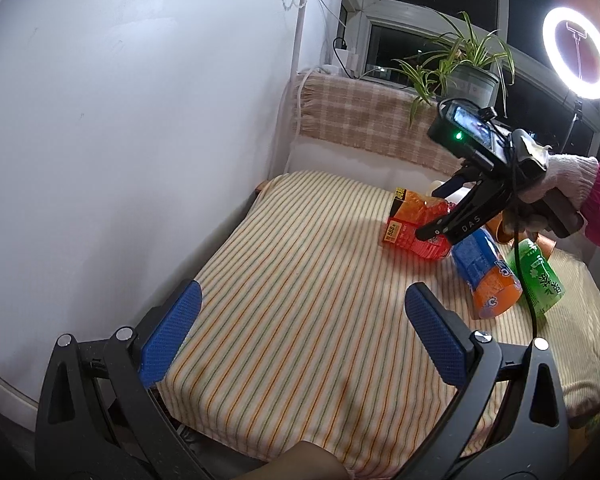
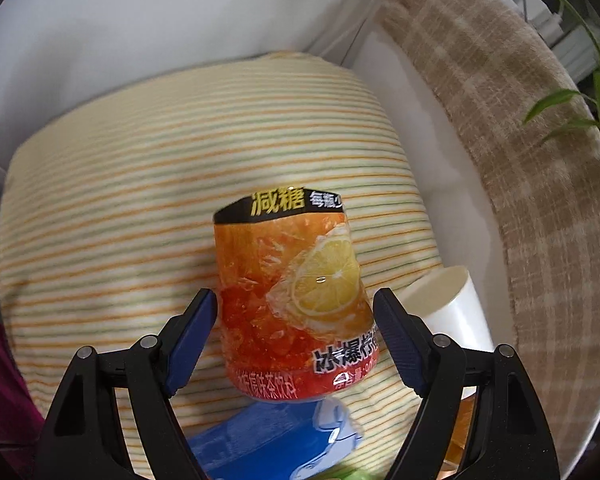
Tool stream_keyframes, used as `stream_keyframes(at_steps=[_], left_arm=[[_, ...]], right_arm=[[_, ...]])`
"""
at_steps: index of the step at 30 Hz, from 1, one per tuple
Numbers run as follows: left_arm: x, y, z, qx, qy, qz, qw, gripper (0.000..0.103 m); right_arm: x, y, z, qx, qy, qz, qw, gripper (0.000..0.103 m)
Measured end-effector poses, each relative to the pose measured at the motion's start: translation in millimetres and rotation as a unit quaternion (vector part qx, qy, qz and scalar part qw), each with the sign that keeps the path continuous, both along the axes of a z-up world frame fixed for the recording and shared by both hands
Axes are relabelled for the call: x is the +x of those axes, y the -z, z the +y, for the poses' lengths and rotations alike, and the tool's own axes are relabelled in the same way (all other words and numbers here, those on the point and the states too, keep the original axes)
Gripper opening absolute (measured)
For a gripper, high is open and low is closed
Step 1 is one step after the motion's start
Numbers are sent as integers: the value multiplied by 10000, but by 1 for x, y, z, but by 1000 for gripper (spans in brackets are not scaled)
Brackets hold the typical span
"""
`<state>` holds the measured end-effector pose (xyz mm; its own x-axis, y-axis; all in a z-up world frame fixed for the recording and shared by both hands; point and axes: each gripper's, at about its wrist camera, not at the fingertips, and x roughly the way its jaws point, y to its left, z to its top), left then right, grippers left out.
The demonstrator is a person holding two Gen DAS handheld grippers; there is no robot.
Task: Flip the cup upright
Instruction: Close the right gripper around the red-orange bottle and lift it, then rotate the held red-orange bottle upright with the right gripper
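An orange-red lemon-tea cup (image 2: 292, 300) lies on the striped cloth (image 2: 120, 200). My right gripper (image 2: 294, 314) has a blue pad on each side of it; the left pad touches the cup and a thin gap shows at the right pad. In the left wrist view the same cup (image 1: 416, 228) lies under the right gripper (image 1: 430, 222), held by a gloved hand. My left gripper (image 1: 302, 304) is open and empty above the cloth's (image 1: 280, 280) near part.
A blue-and-orange cup (image 1: 486, 276) and a green cup (image 1: 538, 276) lie on their sides right of the red one. A white cup (image 2: 452, 308) lies beside the right finger. Behind are a plaid cloth (image 1: 364, 120), a potted plant (image 1: 460, 68) and a ring light (image 1: 578, 52). A white wall (image 1: 120, 120) stands left.
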<state>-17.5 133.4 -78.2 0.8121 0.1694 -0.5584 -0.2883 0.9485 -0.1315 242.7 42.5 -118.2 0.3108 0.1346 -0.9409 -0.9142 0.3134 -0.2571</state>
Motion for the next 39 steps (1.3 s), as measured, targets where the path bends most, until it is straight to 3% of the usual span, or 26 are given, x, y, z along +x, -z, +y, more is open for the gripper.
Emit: stream_keyframes(at_steps=[10, 18, 26, 32, 36, 39], left_arm=[[-2, -1, 4, 1, -95, -3, 10000, 103], [-5, -3, 1, 27, -91, -48, 9999, 103], [-13, -11, -9, 101, 20, -161, 9998, 103], [-18, -21, -21, 205, 175, -270, 9993, 103], [-18, -26, -31, 220, 262, -346, 9988, 103], [-16, -29, -40, 168, 380, -370, 9985, 103]], right_arm=[[-4, 15, 23, -408, -464, -165, 9980, 81], [-2, -2, 13, 152, -208, -36, 9997, 80], [-23, -49, -19, 1157, 112, 159, 9931, 80], [-57, -78, -60, 2008, 481, 369, 9778, 80], [-86, -95, -101, 2649, 960, 601, 9576, 80], [-103, -100, -143, 3174, 1459, 805, 9335, 80]])
